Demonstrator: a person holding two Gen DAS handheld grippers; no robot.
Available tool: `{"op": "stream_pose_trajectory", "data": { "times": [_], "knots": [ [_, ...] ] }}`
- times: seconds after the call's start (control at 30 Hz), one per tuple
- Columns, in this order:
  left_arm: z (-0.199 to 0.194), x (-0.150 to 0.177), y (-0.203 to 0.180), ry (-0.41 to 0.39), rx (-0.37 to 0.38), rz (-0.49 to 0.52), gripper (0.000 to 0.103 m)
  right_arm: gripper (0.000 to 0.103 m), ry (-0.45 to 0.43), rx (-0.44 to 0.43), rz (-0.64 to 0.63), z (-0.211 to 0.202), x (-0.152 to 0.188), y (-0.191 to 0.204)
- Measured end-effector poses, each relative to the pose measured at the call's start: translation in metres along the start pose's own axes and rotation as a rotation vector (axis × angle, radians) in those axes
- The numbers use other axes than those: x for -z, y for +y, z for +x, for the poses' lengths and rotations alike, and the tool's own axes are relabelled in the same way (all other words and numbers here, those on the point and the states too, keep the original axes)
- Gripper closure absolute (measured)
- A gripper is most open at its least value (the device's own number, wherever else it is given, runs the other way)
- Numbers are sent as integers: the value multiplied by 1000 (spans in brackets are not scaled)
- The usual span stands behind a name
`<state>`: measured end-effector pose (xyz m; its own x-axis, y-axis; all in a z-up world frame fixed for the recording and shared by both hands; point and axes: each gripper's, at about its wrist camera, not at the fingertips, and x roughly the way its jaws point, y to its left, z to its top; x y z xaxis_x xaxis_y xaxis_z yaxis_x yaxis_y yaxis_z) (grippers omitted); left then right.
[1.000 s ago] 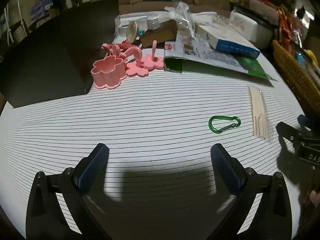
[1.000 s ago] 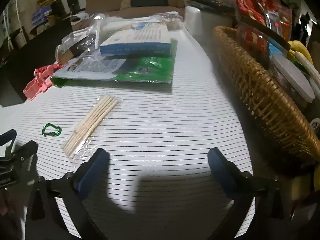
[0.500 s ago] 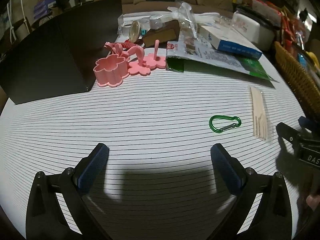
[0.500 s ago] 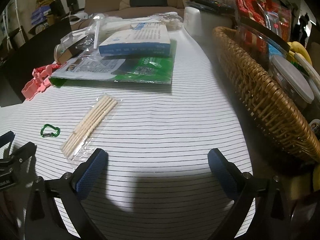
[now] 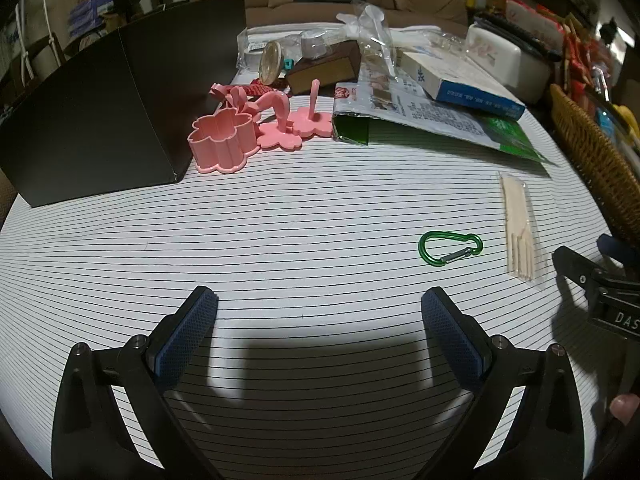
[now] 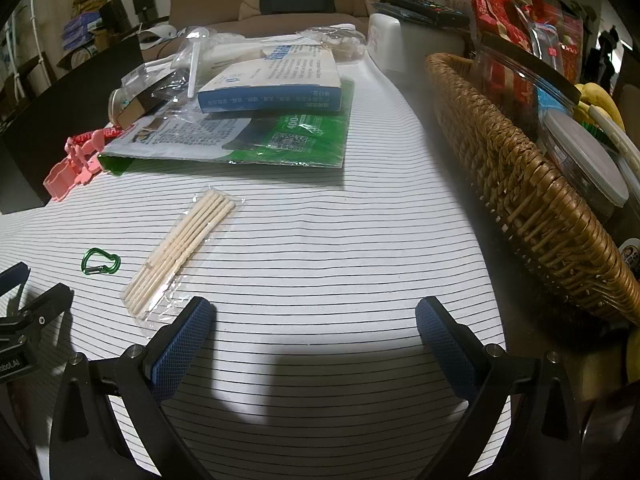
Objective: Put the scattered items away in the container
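A green carabiner point(image 5: 450, 248) lies on the striped tablecloth, ahead and right of my open, empty left gripper point(image 5: 320, 336). It also shows in the right wrist view point(image 6: 100, 261). A clear packet of wooden sticks point(image 5: 519, 226) lies just right of it; in the right wrist view the packet point(image 6: 180, 256) is ahead and left of my open, empty right gripper point(image 6: 314, 346). Pink flower-shaped moulds point(image 5: 224, 142) sit beside a black box point(image 5: 100, 120) at the far left.
A green-and-white bag point(image 6: 240, 136) with a blue-and-white carton point(image 6: 276, 84) on it lies at the back, among clear wrappers. A wicker basket point(image 6: 520, 200) full of packets and tubs stands along the right. The right gripper's body point(image 5: 600, 292) shows at the left view's right edge.
Both views have shifted slightly: the far items sit a little lower and nearer in the frames. Nothing on the table has moved and both grippers stay open.
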<state>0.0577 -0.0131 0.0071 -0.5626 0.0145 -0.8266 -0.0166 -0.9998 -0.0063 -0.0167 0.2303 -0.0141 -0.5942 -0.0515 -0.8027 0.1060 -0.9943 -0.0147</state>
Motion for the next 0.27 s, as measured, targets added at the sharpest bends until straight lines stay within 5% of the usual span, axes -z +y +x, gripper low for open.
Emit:
{"op": "stream_pose_trajectory", "data": {
  "times": [0.27],
  "knots": [
    [1, -1, 0, 1, -4, -5, 0, 0, 0, 0, 0, 0, 0, 0]
  ]
}}
